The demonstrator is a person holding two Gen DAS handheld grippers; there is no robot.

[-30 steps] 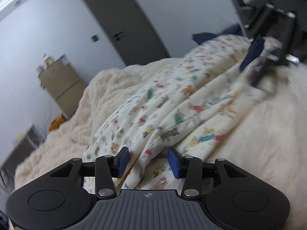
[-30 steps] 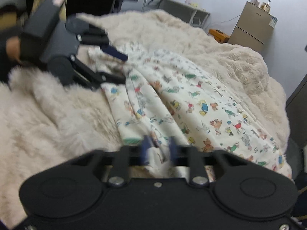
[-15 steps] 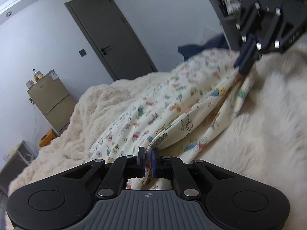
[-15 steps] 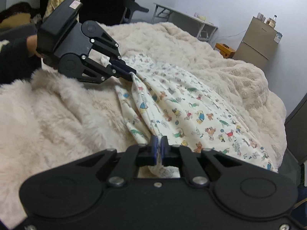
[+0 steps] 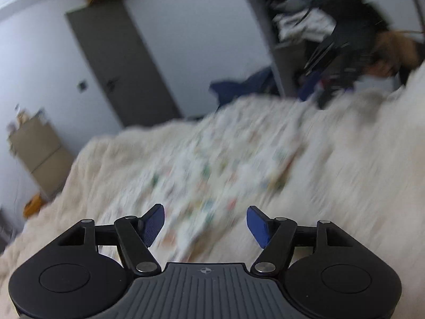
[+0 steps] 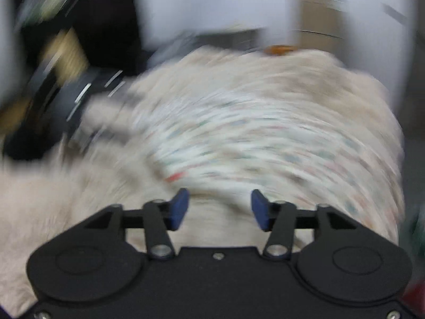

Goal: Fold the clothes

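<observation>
Fluffy cream blanket (image 5: 358,175) on bed; grey door (image 5: 117,61) (closed); beige cabinet (image 5: 39,159) beside wall.

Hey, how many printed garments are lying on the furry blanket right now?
1. The printed garment lies spread on the cream blanket, just ahead of the open left tool and open right tool. Both views are blurred, so more could be hidden.
</observation>
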